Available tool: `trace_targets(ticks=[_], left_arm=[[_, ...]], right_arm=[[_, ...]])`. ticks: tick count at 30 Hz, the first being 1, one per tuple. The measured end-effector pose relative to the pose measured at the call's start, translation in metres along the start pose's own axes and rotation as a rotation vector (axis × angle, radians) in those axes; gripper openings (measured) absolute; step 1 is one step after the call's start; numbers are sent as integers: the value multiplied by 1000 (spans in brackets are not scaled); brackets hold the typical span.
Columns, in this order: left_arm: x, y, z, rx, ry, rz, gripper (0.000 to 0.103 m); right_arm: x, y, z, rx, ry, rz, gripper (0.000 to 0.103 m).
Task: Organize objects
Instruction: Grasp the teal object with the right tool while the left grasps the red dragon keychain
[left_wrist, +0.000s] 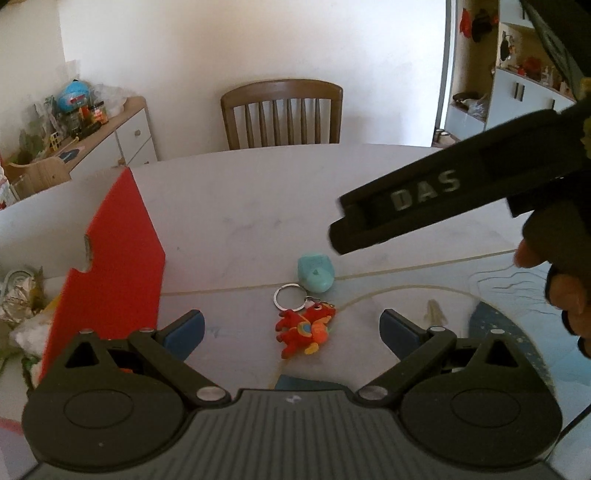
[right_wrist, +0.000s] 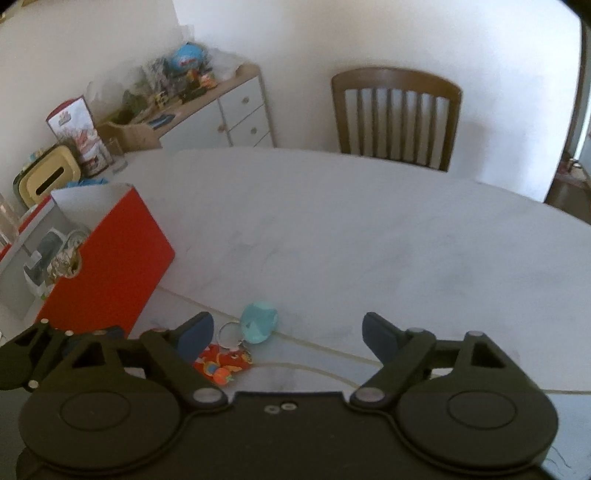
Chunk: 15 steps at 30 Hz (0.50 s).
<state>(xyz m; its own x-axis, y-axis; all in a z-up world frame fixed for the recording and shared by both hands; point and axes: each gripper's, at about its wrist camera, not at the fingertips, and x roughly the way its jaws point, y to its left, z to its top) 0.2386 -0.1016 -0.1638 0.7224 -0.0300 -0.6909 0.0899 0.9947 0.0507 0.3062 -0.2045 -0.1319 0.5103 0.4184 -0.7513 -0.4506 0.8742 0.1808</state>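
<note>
Your left gripper is spread wide above the red keychain on the desk, beside the teal case; your right gripper is spread and empty. Closing carelessly could snag the ring and drag both

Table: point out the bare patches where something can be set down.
The table is bare from the chair side down to the teal case. It is crowded near the red box, where the case and dragon keychain sit close together.
</note>
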Motion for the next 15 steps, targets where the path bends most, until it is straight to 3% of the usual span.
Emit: trace_targets(ticks=[11, 13, 15], left_arm=[[27, 9, -6, -22, 32, 27, 100], [29, 8, -6, -17, 34, 19, 98], [31, 7, -6, -14, 39, 11, 87]], right_arm=[[43, 11, 8, 0, 67, 52, 69], [48, 14, 8, -4, 74, 58, 66], [53, 16, 9, -9, 85, 62, 62]])
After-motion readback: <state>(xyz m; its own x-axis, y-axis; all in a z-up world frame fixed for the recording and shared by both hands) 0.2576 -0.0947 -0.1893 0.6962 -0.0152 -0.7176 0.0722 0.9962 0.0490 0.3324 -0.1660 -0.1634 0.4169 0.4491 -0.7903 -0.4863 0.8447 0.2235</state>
